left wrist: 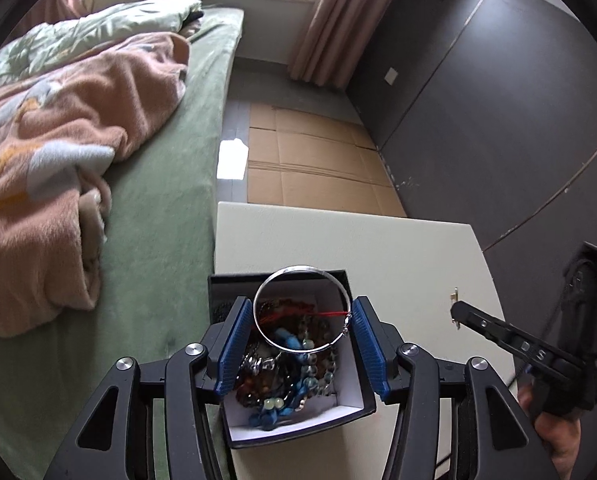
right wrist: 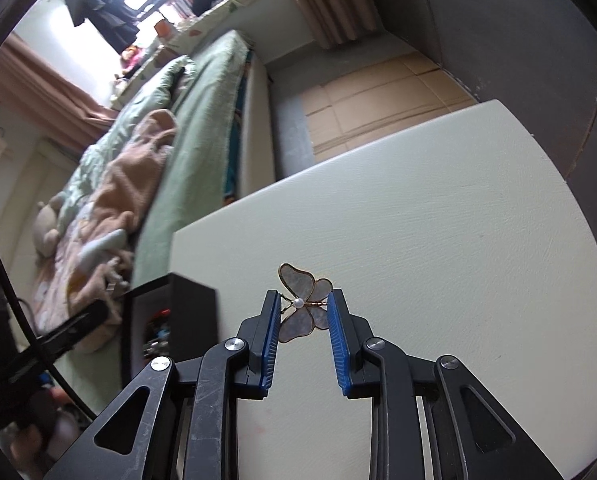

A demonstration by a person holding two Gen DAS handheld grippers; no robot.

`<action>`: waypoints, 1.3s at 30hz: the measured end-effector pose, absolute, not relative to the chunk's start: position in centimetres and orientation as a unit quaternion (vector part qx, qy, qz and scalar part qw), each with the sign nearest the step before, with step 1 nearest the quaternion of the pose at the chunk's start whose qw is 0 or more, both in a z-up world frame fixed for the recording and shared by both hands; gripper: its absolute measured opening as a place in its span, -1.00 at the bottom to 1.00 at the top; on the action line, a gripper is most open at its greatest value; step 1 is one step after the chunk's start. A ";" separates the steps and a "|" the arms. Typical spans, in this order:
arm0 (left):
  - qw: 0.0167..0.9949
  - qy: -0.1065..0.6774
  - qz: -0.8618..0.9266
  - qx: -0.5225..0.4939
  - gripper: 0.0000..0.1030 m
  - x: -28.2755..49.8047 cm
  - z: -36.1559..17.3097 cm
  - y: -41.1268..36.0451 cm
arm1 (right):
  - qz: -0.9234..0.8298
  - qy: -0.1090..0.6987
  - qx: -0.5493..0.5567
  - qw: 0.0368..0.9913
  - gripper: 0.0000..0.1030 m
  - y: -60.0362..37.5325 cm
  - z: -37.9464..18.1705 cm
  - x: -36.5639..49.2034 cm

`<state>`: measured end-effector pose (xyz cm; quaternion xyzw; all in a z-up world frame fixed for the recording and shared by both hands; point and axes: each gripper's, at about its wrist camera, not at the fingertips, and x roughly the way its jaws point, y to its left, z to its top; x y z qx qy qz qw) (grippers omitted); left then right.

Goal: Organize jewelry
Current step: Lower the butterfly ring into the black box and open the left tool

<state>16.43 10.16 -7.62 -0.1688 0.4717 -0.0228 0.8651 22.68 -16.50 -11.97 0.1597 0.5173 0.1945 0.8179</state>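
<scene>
My left gripper [left wrist: 300, 312] is shut on a silver bangle [left wrist: 340, 286], holding it above a black jewelry box [left wrist: 354, 406]. The box has a white lining and holds a tangle of beaded bracelets [left wrist: 286, 376], blue, brown and red. My right gripper [right wrist: 303, 302] is shut on a butterfly brooch [right wrist: 298, 284] with pale grey wings, gold edges and a small pearl, held above the cream table [right wrist: 438, 220]. The right gripper also shows in the left wrist view [left wrist: 456, 312] at the right. The box shows in the right wrist view [right wrist: 190, 308] at the left.
The cream table [left wrist: 398, 248] stands beside a bed with a green sheet [left wrist: 166, 200] and a pink blanket [left wrist: 66, 128]. Flattened cardboard [left wrist: 310, 160] lies on the floor beyond the table. A dark wall [left wrist: 498, 100] runs along the right.
</scene>
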 end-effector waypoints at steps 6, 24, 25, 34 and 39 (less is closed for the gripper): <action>0.877 0.447 -0.013 -0.175 0.66 14.9 -6.6 10.7 | 0.240 0.496 0.163 0.818 -0.51 -14.5 -10.6 21.3; 0.885 0.425 0.017 -0.191 0.66 13.8 -5.4 13.7 | 0.328 0.460 0.166 0.809 -0.51 -7.7 -8.6 19.6; 0.884 0.423 0.019 -0.196 0.66 13.7 -5.4 14.0 | 0.330 0.459 0.166 0.808 -0.51 -7.4 -8.6 19.8; 0.883 0.411 0.029 -0.226 0.66 13.5 -5.1 15.2 | 0.339 0.471 0.159 0.799 -0.40 -4.8 -10.1 21.2; 0.885 0.410 0.026 -0.220 0.66 13.5 -4.9 14.8 | 0.319 0.478 0.168 0.801 0.06 -6.6 -10.4 21.3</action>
